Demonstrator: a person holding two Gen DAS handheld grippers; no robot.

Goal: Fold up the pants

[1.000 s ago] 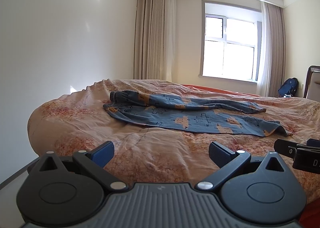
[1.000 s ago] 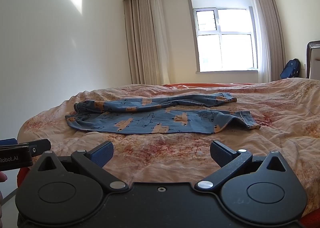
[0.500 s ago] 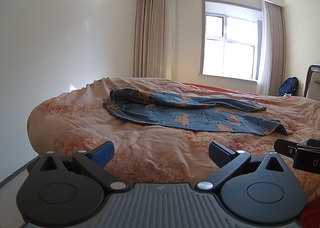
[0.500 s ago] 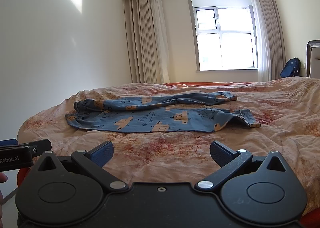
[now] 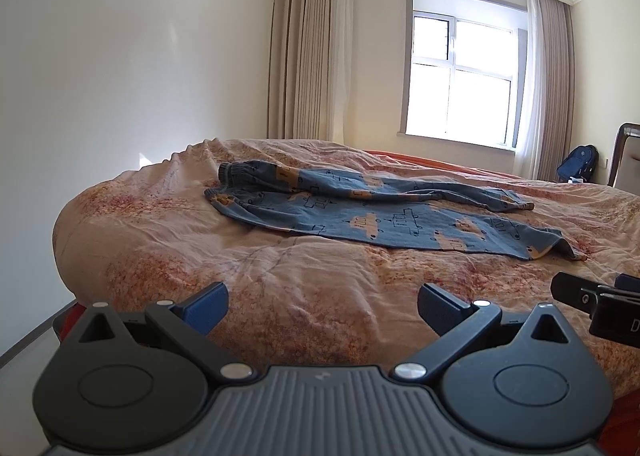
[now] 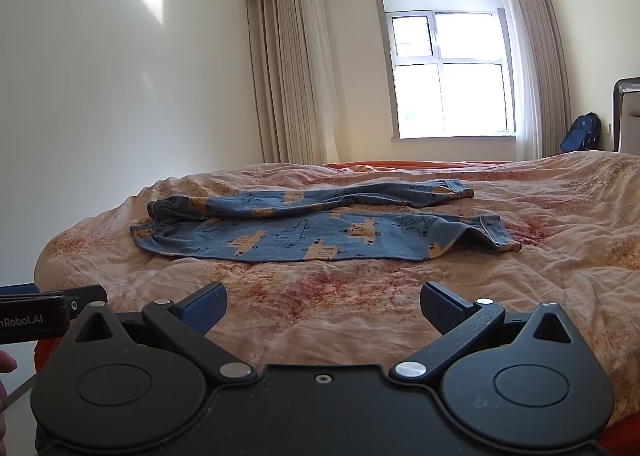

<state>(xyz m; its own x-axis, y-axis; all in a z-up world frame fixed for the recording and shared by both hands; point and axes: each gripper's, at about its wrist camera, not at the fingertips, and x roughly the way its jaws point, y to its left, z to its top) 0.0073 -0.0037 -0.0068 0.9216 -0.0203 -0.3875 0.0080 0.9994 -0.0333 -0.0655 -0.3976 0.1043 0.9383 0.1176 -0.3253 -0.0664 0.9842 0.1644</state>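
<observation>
Blue pants (image 5: 372,216) with orange prints lie spread on the bed, waistband at the left, the two legs running to the right; in the right wrist view the pants (image 6: 316,234) sit mid-bed with the near leg's cuff turned up at the right. My left gripper (image 5: 322,306) is open and empty, held low before the bed's near edge, well short of the pants. My right gripper (image 6: 322,306) is open and empty too, equally far from them. Each gripper's tip shows at the edge of the other's view.
The bed is covered by a wrinkled peach floral quilt (image 5: 168,240) with a rounded left corner by a white wall. Curtains and a bright window (image 6: 448,68) stand behind. A blue backpack (image 6: 580,132) and a chair frame (image 5: 624,152) are at the far right.
Both views have shifted slightly; the pants sit a little higher in frame than a second ago. Both grippers stay open and the pants have not been touched.
</observation>
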